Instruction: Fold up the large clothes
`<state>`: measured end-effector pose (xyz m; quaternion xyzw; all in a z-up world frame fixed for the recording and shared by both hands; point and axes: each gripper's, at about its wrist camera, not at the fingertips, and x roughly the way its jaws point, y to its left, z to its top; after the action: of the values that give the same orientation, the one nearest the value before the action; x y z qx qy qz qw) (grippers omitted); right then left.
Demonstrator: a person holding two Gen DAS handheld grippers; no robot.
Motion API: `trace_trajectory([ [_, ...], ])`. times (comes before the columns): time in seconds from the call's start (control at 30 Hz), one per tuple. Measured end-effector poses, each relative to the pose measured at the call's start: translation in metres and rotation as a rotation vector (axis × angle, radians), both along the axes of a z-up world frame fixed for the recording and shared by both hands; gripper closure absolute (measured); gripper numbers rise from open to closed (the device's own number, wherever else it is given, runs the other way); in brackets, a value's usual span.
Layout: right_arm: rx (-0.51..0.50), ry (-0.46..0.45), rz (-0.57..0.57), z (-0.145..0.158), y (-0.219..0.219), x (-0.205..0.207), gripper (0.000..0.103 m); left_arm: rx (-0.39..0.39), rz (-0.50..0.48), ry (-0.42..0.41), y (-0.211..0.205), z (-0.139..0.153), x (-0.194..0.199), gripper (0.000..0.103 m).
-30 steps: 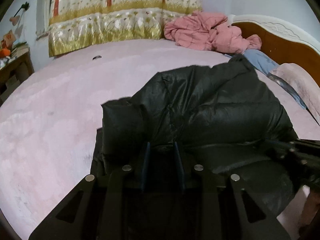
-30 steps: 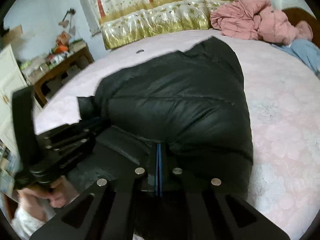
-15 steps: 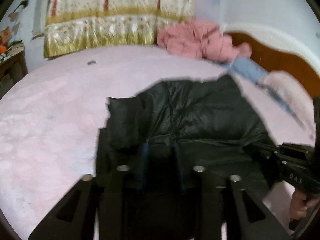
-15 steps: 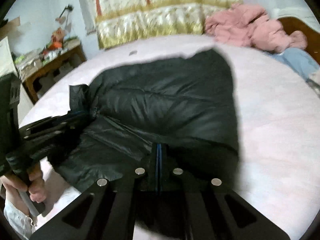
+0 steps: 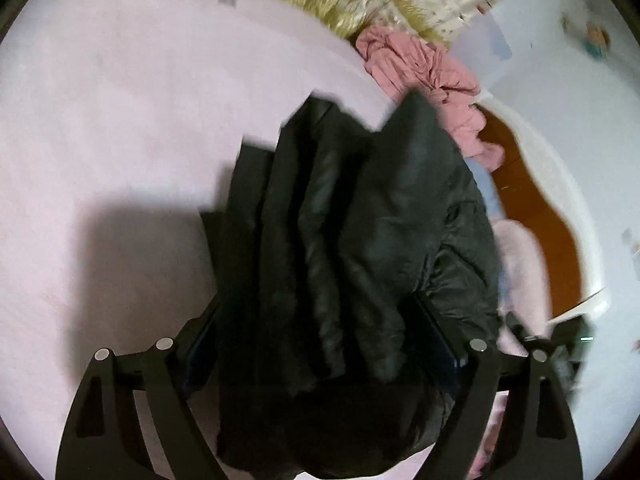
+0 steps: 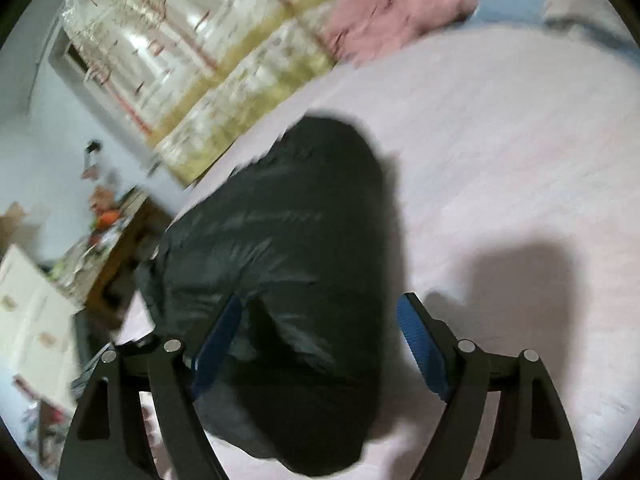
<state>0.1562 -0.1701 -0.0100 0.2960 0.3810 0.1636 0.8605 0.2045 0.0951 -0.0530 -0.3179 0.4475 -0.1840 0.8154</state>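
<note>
Jacket (image 5: 360, 240), black, glossy, quilted, bunched between both opening hand-held grippers (image 5: 320, 344) (image 6: 320, 344), unpinched.

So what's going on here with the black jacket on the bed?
A person is folding a black puffer jacket on a pink bed, holding a claw in each hand. Both the left claw and the right claw are opening right now, letting go of the jacket, whose bulk lies bunched between the spread fingers. A pink garment sits heaped by the headboard.
</note>
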Motion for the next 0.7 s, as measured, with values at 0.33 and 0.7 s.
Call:
trace_trajectory([
  [0.33, -0.097, -0.013, 0.009, 0.003, 0.018, 0.010, 0.061, 0.005, -0.062, -0.125, -0.022, 0.015, -0.012, 0.071],
  [0.7, -0.309, -0.311, -0.152, 0.113, -0.032, -0.024, 0.064, 0.128, -0.177, -0.480, -0.116, 0.136, -0.012, 0.075],
])
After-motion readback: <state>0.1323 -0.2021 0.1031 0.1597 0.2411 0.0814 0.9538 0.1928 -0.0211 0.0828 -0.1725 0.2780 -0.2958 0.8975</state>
